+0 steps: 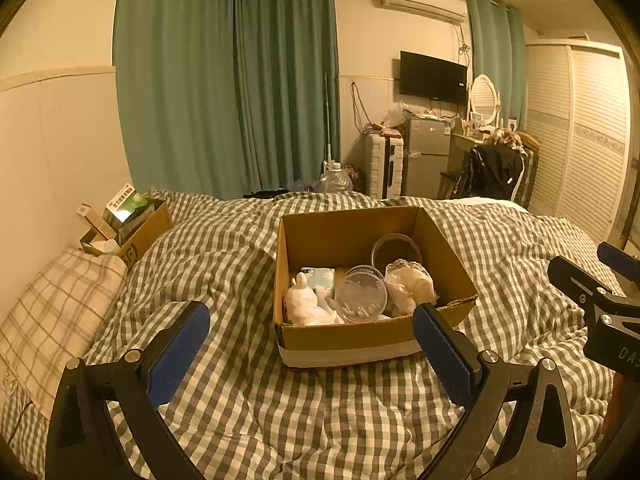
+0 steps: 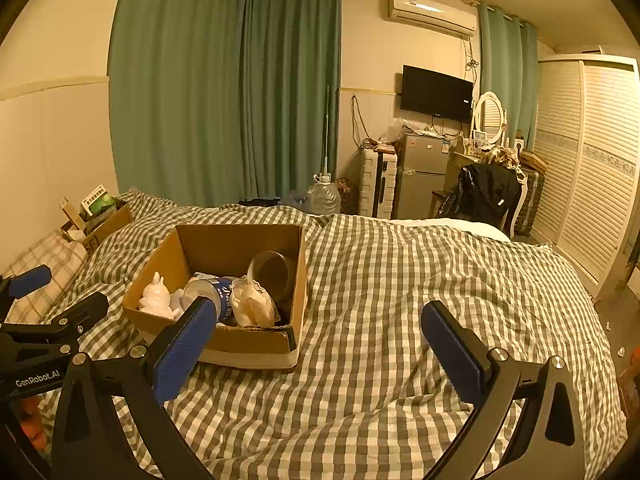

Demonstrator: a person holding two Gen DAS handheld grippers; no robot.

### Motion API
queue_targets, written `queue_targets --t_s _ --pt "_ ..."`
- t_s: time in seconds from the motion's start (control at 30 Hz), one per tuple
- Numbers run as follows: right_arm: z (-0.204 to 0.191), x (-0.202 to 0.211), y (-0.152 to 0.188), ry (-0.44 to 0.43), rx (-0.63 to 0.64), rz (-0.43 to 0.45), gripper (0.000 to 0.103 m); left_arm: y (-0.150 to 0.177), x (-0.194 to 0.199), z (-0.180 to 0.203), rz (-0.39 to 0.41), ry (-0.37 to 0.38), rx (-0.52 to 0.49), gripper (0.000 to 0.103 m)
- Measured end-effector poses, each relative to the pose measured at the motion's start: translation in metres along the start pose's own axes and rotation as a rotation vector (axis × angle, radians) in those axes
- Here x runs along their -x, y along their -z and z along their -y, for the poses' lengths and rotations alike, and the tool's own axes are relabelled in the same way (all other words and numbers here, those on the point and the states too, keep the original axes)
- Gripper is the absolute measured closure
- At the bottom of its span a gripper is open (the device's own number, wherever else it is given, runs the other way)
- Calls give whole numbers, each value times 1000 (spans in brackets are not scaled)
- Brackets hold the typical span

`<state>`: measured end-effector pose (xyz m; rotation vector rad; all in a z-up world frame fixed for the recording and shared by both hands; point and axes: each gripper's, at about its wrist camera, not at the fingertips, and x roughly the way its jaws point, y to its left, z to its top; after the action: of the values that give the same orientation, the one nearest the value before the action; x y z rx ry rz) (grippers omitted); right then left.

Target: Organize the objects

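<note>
A brown cardboard box [image 1: 352,338] sits on the checked bed cover, also in the right wrist view [image 2: 248,342]. Inside lie a white rabbit figure [image 1: 306,304], a clear round tub of cotton swabs [image 1: 360,294], a white lacy cloth bundle [image 1: 410,286], a brown tape roll [image 1: 396,250] and a blue-white packet [image 1: 320,276]. My left gripper [image 1: 312,340] is open and empty, just in front of the box. My right gripper [image 2: 316,340] is open and empty, to the right of the box; it shows at the right edge of the left wrist view [image 1: 600,296].
A second cardboard box [image 1: 132,232] with cartons stands by the wall at the far left, next to a plaid pillow [image 1: 56,312]. The checked cover [image 2: 420,280] spreads wide to the right. Beyond the bed are a fridge [image 1: 426,156], chair and wardrobe [image 1: 580,140].
</note>
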<state>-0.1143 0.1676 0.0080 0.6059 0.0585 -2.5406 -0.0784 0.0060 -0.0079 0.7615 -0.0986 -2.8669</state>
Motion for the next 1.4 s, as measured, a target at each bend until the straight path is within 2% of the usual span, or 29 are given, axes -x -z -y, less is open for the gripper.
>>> queue_targets --t_s 0.27,0.73,1.4 --pt "0 0 1 -1 2 -5 0 -1 2 1 3 19 -13 0" --pt "-1 -2 4 10 7 -16 0 0 2 2 18 -23 -21 0" --pt "-1 -3 4 12 9 -20 0 2 3 5 23 -32 -34 0"
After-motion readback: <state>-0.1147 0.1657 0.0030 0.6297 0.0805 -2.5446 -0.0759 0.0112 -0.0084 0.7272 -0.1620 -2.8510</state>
